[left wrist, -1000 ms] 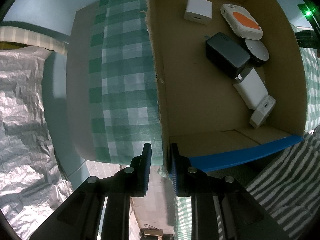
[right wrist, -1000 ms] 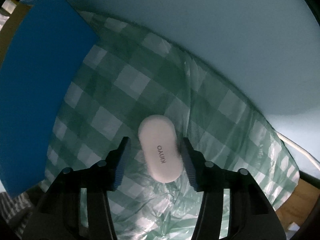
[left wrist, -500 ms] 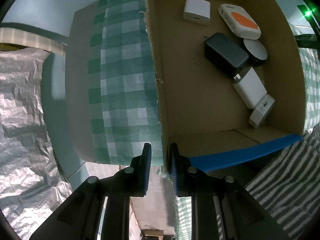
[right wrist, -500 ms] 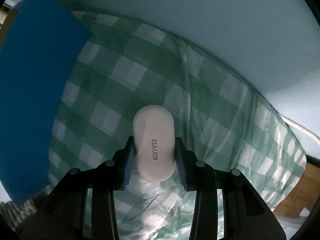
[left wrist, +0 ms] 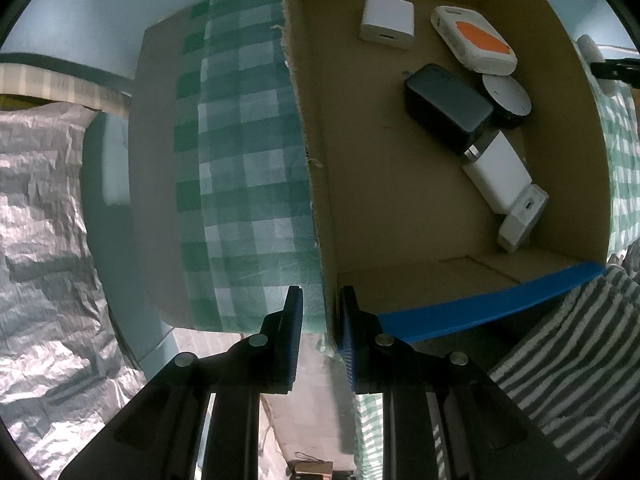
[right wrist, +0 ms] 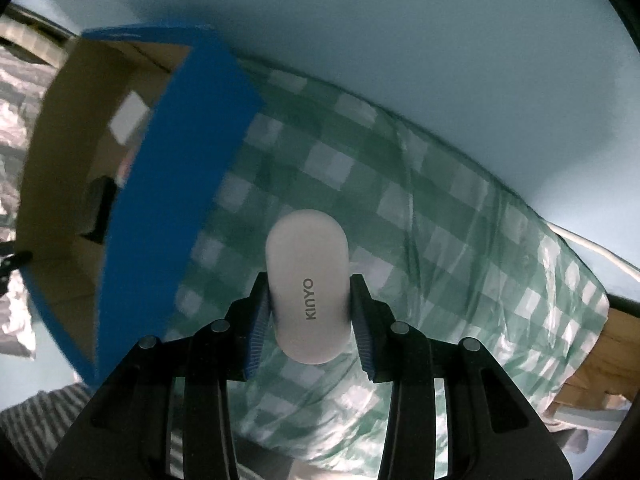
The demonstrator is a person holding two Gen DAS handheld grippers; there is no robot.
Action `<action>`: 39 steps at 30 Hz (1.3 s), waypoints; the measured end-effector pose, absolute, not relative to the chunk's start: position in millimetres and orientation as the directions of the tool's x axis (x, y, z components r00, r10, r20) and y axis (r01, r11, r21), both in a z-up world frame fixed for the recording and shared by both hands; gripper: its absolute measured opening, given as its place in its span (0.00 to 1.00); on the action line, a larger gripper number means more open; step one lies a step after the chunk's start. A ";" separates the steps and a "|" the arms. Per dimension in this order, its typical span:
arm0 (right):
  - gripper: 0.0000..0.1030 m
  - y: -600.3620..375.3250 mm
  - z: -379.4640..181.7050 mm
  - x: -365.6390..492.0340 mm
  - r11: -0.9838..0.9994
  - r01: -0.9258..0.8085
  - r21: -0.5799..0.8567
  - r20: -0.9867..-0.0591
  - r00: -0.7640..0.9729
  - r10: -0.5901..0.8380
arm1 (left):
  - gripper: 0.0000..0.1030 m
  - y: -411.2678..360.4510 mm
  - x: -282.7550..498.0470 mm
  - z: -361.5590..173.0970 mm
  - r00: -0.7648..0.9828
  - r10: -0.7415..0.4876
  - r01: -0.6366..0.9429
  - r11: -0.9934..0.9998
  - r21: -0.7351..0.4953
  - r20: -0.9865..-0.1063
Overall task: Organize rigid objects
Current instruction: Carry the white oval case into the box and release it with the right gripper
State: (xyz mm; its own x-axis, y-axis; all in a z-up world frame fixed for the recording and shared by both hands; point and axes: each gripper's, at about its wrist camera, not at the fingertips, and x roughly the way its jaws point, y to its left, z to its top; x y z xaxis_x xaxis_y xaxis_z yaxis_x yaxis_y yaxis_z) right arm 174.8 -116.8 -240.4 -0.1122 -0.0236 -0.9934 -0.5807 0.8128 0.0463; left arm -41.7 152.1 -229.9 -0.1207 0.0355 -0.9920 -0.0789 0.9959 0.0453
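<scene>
My right gripper (right wrist: pixel 309 298) is shut on a white oval case (right wrist: pixel 306 276) marked KINYO, held in the air above the green checked cloth (right wrist: pixel 420 240). To its left stands the cardboard box (right wrist: pixel 176 168) with blue outer walls. My left gripper (left wrist: pixel 320 308) is shut on the box's left wall (left wrist: pixel 316 184), one pad on each side of it. Inside the box lie a white square adapter (left wrist: pixel 387 21), a white and orange device (left wrist: pixel 474 40), a black charger (left wrist: pixel 446 106), a round white-topped puck (left wrist: pixel 507 98) and two more white chargers (left wrist: pixel 498 176).
Crinkled silver sheeting (left wrist: pixel 44 216) lies at the left. A striped towel (left wrist: pixel 568 344) lies by the box's near corner. The light blue table (right wrist: pixel 400 40) runs beyond the cloth, with a white cable (right wrist: pixel 592 244) at its right edge.
My right gripper closed on the white case and lifted it off the cloth, so the box's inside came into its view. The left gripper stayed clamped on the box wall.
</scene>
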 end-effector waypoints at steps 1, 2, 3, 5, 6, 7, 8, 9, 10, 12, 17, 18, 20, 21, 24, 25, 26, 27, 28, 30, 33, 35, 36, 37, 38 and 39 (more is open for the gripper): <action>0.36 -113.0 -234.2 173.3 0.811 -0.583 0.051 -0.994 -0.111 -0.017 | 0.18 151.8 -41.7 -229.6 -0.120 0.036 -0.077 0.996 0.046 -0.992; 0.36 -109.7 -227.1 170.8 0.807 -0.587 0.059 -0.994 -0.108 -0.006 | 0.18 151.6 -41.6 -229.5 -0.120 0.036 -0.076 0.996 0.045 -0.992; 0.36 -104.9 -218.8 167.5 0.804 -0.591 0.069 -0.994 -0.105 0.009 | 0.18 151.6 -41.6 -229.5 -0.120 0.035 -0.075 0.996 0.044 -0.992; 0.36 -98.0 -203.4 161.9 0.798 -0.595 0.092 -0.994 -0.104 0.037 | 0.18 151.8 -41.4 -229.3 -0.119 0.033 -0.073 0.996 0.042 -0.992; 0.36 -93.4 -195.7 159.2 0.793 -0.600 0.106 -0.993 -0.103 0.054 | 0.18 151.8 -41.3 -229.1 -0.119 0.033 -0.072 0.997 0.041 -0.992; 0.36 -87.8 -190.7 159.2 0.787 -0.606 0.112 -0.993 -0.101 0.064 | 0.18 151.5 -41.2 -228.7 -0.119 0.034 -0.069 0.997 0.042 -0.992; 0.36 -81.9 -183.7 157.3 0.779 -0.617 0.117 -0.993 -0.097 0.073 | 0.18 151.1 -41.3 -228.6 -0.119 0.035 -0.066 0.997 0.043 -0.992; 0.36 -74.8 -177.4 152.2 0.772 -0.624 0.121 -0.992 -0.093 0.081 | 0.18 151.0 -41.3 -228.5 -0.119 0.036 -0.063 0.997 0.043 -0.992; 0.36 -68.7 -171.4 149.3 0.765 -0.632 0.127 -0.992 -0.090 0.091 | 0.18 150.8 -41.2 -228.7 -0.119 0.036 -0.060 0.997 0.043 -0.992; 0.36 -55.6 -160.7 143.3 0.748 -0.648 0.147 -0.989 -0.091 0.115 | 0.18 150.8 -41.1 -228.6 -0.119 0.036 -0.058 0.997 0.043 -0.992; 0.36 -24.5 -158.0 125.9 0.699 -0.690 0.189 -0.982 -0.111 0.156 | 0.18 151.2 -41.5 -228.6 -0.117 0.036 -0.055 0.998 0.042 -0.992; 0.36 -19.3 -163.6 123.0 0.688 -0.700 0.190 -0.981 -0.115 0.153 | 0.18 151.1 -41.5 -228.5 -0.117 0.036 -0.055 0.998 0.042 -0.992; 0.36 -6.5 -170.7 114.1 0.670 -0.716 0.194 -0.981 -0.130 0.145 | 0.18 151.2 -41.6 -228.6 -0.117 0.036 -0.056 0.998 0.043 -0.992; 0.36 -1.7 -175.2 110.3 0.663 -0.722 0.195 -0.981 -0.137 0.140 | 0.18 151.6 -41.8 -228.7 -0.117 0.035 -0.057 0.997 0.042 -0.993; 0.36 13.5 -191.6 97.2 0.643 -0.738 0.206 -0.978 -0.166 0.124 | 0.18 151.8 -41.4 -228.7 -0.115 0.034 -0.060 0.997 0.041 -0.993; 0.36 17.2 -197.4 93.2 0.638 -0.742 0.208 -0.978 -0.174 0.116 | 0.18 151.9 -41.3 -228.7 -0.115 0.033 -0.062 0.997 0.040 -0.993; 0.36 21.2 -204.1 88.8 0.633 -0.745 0.210 -0.977 -0.185 0.106 | 0.18 152.0 -41.1 -228.9 -0.114 0.033 -0.064 0.997 0.040 -0.993; 0.36 24.3 -209.9 84.8 0.630 -0.746 0.216 -0.975 -0.198 0.099 | 0.18 152.1 -41.1 -229.1 -0.114 0.032 -0.066 0.997 0.040 -0.993; 0.36 26.6 -216.5 81.7 0.628 -0.744 0.226 -0.972 -0.216 0.094 | 0.18 152.1 -41.2 -229.1 -0.114 0.032 -0.066 0.997 0.039 -0.993; 0.36 28.5 -230.4 76.3 0.632 -0.735 0.246 -0.964 -0.251 0.083 | 0.18 152.3 -41.3 -229.2 -0.113 0.032 -0.065 0.997 0.040 -0.993; 0.37 29.9 -248.9 69.2 0.636 -0.734 0.238 -0.961 -0.271 0.047 | 0.18 153.0 -42.0 -229.7 -0.111 0.030 -0.067 0.997 0.038 -0.993; 0.37 29.4 -256.3 66.4 0.639 -0.735 0.227 -0.962 -0.271 0.030 | 0.18 152.9 -42.3 -229.9 -0.110 0.030 -0.066 0.997 0.038 -0.993; 0.37 28.9 -259.6 65.4 0.641 -0.735 0.222 -0.962 -0.272 0.022 | 0.18 152.9 -42.3 -230.0 -0.110 0.031 -0.065 0.997 0.038 -0.993; 0.37 28.5 -261.7 64.8 0.643 -0.734 0.217 -0.962 -0.271 0.016 | 0.18 153.2 -42.2 -229.9 -0.111 0.031 -0.066 0.997 0.038 -0.993; 0.37 27.0 -263.8 64.4 0.647 -0.733 0.211 -0.963 -0.268 0.010 | 0.18 153.3 -42.1 -230.1 -0.111 0.031 -0.066 0.997 0.038 -0.993; 0.37 26.3 -265.4 64.4 0.650 -0.731 0.206 -0.964 -0.265 0.007 | 0.18 153.4 -42.1 -230.2 -0.111 0.030 -0.067 0.997 0.038 -0.993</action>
State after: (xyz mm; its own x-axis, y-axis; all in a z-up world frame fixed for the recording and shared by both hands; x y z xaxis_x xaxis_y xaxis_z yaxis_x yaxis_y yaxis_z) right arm 64.4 26.3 -265.4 -0.2653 0.0068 -0.9641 -0.7312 0.6504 0.2058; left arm -42.1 153.4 -230.2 -0.1109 0.0304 -0.9934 -0.0668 0.9970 0.0380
